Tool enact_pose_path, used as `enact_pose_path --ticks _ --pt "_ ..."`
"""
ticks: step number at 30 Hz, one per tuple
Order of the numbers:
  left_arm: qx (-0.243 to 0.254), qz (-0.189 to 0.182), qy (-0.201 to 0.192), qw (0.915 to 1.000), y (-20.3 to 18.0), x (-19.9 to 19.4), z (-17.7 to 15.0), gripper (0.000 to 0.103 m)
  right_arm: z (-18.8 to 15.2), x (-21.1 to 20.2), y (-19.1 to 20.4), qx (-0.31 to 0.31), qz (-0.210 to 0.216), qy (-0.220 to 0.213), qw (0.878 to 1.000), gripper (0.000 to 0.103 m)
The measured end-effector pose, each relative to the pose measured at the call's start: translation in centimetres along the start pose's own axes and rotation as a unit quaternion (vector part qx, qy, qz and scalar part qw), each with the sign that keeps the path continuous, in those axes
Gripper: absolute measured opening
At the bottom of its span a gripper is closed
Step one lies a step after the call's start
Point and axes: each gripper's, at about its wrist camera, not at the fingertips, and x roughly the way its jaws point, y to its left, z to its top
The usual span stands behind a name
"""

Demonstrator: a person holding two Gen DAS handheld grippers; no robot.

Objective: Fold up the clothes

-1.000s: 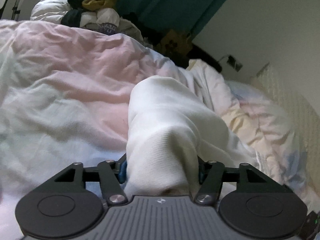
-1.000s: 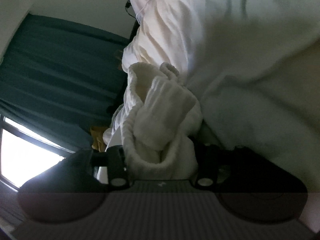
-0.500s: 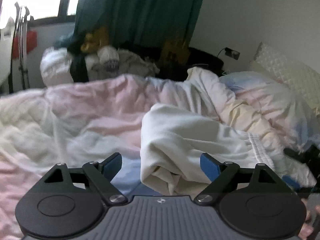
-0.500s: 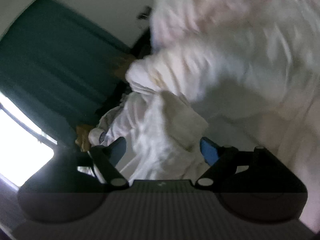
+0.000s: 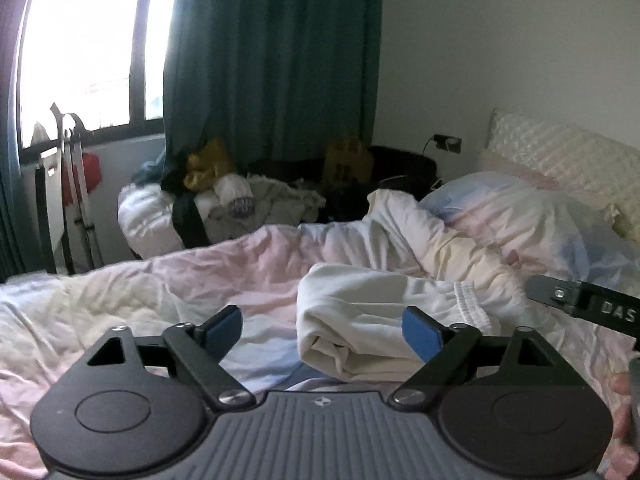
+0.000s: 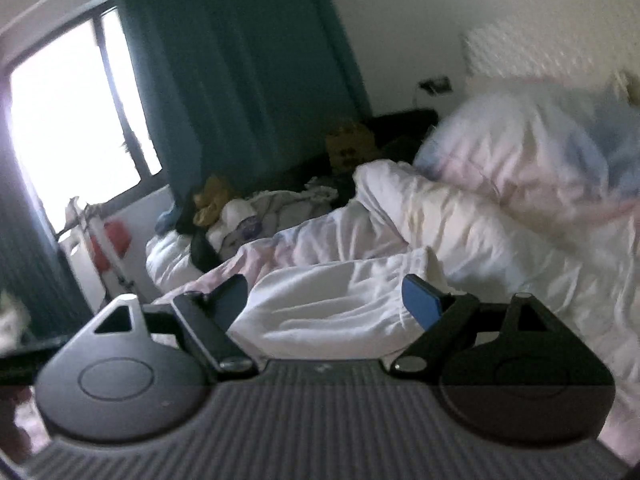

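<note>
The folded white cotton garment is now released onto the pastel duvet; the left gripper is seen opening, the right gripper spread empty, so this fold is judged complete.

One folded garment — two pillows.

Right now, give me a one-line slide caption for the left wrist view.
Left gripper opening, empty, above the folded white garment lying on the pastel duvet.
</note>
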Motion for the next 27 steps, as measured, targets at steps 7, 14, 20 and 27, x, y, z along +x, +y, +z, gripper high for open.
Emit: enact_pose_path --ticks 7,14,20,27 --pt "-0.002 0.001 -0.007 1.0 0.8 -5.2 -1.4 0.103 -1.2 -4.2 1.7 -0.03 0.0 -0.005 1.0 0.087" --pt "0.019 0.011 -0.004 0.9998 1.0 -5.2 -4.1 0.103 -4.0 -4.0 2.0 -0.06 -0.02 0.014 0.998 0.088" --pt "0.026 0.005 0.009 0.9996 0.9 -2.6 -5.8 0.103 -6.2 -2.7 2.2 -0.076 -0.035 0.025 0.996 0.088" --pt "0.02 -0.01 0.015 0.9996 0.8 -0.6 -6.2 0.103 -7.1 -1.6 2.0 -0.093 -0.048 0.033 0.994 0.088"
